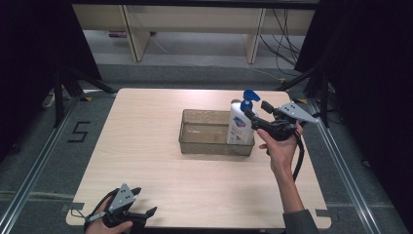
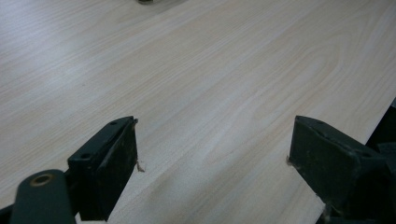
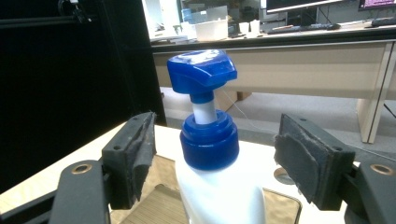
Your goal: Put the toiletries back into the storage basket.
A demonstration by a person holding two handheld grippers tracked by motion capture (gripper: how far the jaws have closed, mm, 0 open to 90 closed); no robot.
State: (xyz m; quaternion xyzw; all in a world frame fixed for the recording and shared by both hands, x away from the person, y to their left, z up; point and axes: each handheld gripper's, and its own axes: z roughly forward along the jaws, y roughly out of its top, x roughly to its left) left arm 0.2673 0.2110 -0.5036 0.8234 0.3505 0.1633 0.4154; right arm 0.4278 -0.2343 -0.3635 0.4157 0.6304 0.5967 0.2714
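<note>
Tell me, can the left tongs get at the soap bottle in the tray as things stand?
Probably not without a long move. The left tongs rest open at the near table edge, and the soap bottle stands in the far-right end of the tray, with the open right tongs around its blue pump neck.

One pump bottle (image 1: 240, 127) is standing inside one clear bin (image 1: 202, 132) on the tabletop (image 1: 146, 146); two claws are showing, one (image 1: 256, 110) beside the bin and one (image 1: 144, 201) well apart from it.
</note>
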